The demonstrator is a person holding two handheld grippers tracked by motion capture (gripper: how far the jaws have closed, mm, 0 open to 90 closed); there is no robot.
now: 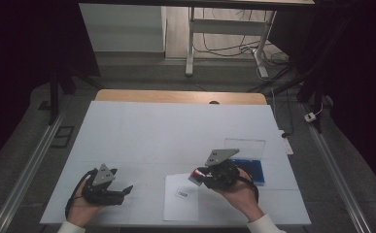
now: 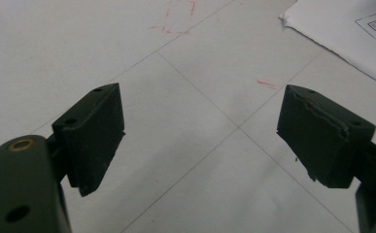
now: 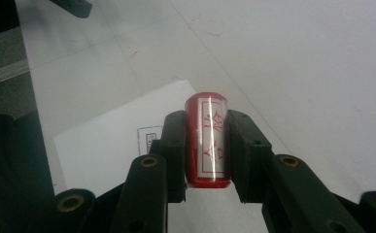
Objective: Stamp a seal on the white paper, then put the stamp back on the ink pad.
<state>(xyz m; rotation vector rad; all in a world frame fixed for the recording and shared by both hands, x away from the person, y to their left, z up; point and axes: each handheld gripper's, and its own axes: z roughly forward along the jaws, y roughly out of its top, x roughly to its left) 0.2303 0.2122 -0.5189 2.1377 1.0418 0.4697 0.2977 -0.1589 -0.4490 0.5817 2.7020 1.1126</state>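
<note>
Red stamp: a short red cylinder with a pale face bearing red characters, clamped between the two black jaws of the right gripper; in the high view the stamp sits at the gripper's tip, toward 9 o'clock from the hand.
Right gripper: jaws drawn in tight on the stamp, one pad on each side; in the high view the gripper is at about 5 o'clock on the table, raised over the paper's right edge.
Left gripper: jaws spread wide with nothing between them, bare table surface showing in the gap; in the high view it rests at about 7 o'clock on the table, jaws pointing toward 3 o'clock.
Sheet of paper: white, with a small printed box on it, lying flat at 6 o'clock between the two hands.
Blue tray: with a clear lid standing up behind it, at about 4 o'clock, just beside the right hand.
Table: white cover, faint red marks visible in both gripper views.
</note>
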